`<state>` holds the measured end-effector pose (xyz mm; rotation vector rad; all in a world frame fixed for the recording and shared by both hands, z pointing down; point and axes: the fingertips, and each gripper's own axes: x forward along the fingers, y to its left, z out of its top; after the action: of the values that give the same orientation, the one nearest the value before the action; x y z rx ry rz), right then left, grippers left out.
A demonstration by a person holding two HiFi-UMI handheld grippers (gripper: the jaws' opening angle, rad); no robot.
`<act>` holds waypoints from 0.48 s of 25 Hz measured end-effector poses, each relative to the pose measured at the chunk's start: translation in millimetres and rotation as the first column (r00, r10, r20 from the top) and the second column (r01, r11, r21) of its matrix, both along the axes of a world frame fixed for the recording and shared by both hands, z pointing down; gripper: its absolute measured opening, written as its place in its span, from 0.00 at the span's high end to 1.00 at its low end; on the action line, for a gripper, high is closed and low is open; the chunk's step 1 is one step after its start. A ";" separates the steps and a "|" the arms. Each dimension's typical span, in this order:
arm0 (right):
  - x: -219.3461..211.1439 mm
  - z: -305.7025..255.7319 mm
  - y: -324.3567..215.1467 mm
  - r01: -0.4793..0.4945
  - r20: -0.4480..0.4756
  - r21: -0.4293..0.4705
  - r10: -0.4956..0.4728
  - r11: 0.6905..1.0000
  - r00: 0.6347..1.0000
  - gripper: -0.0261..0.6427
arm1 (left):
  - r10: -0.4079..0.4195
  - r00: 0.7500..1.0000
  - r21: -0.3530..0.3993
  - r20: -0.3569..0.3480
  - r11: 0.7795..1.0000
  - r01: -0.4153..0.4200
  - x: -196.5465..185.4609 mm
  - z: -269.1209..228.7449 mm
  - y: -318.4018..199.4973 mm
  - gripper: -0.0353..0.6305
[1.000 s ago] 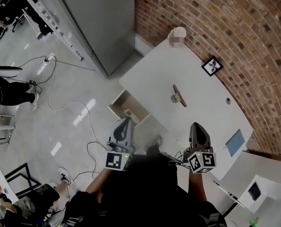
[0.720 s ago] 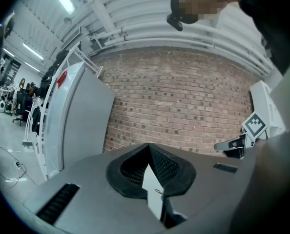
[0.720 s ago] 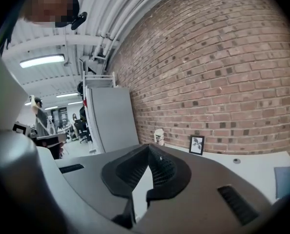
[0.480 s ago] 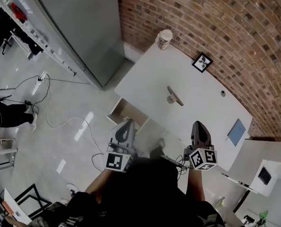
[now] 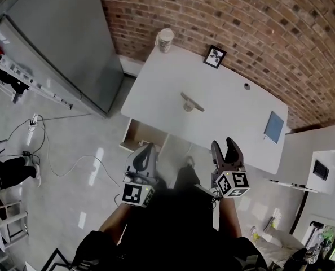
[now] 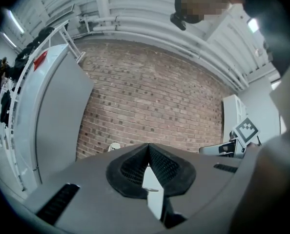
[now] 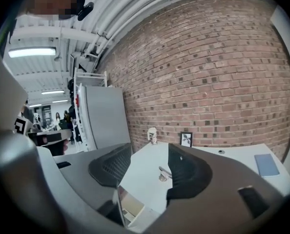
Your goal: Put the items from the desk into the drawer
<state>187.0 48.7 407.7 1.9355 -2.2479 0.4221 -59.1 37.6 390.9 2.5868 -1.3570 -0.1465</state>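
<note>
A white desk [image 5: 229, 123] stands against the brick wall. On it are a paper cup [image 5: 165, 39], a small picture frame [image 5: 215, 56], a brown handled tool [image 5: 191, 103] near the middle and a blue notebook [image 5: 273, 127] at the right end. Below the desk's left front edge a drawer [image 5: 140, 137] stands open. My left gripper [image 5: 149, 147] is shut and empty, held in front of the drawer. My right gripper [image 5: 223, 145] is open, short of the desk's front edge; its jaws have just been opening with nothing between them. Between those jaws the right gripper view shows the tool [image 7: 163, 173] and the cup [image 7: 152, 135].
A tall grey cabinet [image 5: 54, 44] stands left of the desk. Cables [image 5: 54, 151] trail over the glossy floor at the left. A second white table [image 5: 320, 162] adjoins the desk on the right. A small round fitting [image 5: 246, 86] sits in the desktop near the wall.
The right gripper's jaws have gone from shut to open. The head view has swung, so the whole desk now lies higher and more central. The left gripper stays shut.
</note>
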 end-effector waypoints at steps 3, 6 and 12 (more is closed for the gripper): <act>-2.5 2.1 10.2 -0.012 -0.013 -0.016 0.012 1.000 1.000 0.63 | 0.032 0.999 -0.011 -0.016 0.999 -0.032 1.9 -2.9 9.3 0.95; -8.0 6.7 12.3 -0.008 -0.032 -0.034 0.007 0.999 0.999 0.63 | 0.060 0.998 -0.026 -0.025 0.998 -0.061 2.6 -0.3 13.4 0.95; -10.7 32.6 2.6 0.020 -0.043 -0.088 -0.024 0.996 0.999 0.63 | 0.052 0.999 -0.041 -0.010 0.998 -0.052 3.2 7.9 13.3 0.95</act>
<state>176.3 51.2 440.3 1.8574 -2.1824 0.4625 -55.9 50.9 398.9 2.5809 -1.2747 -0.1204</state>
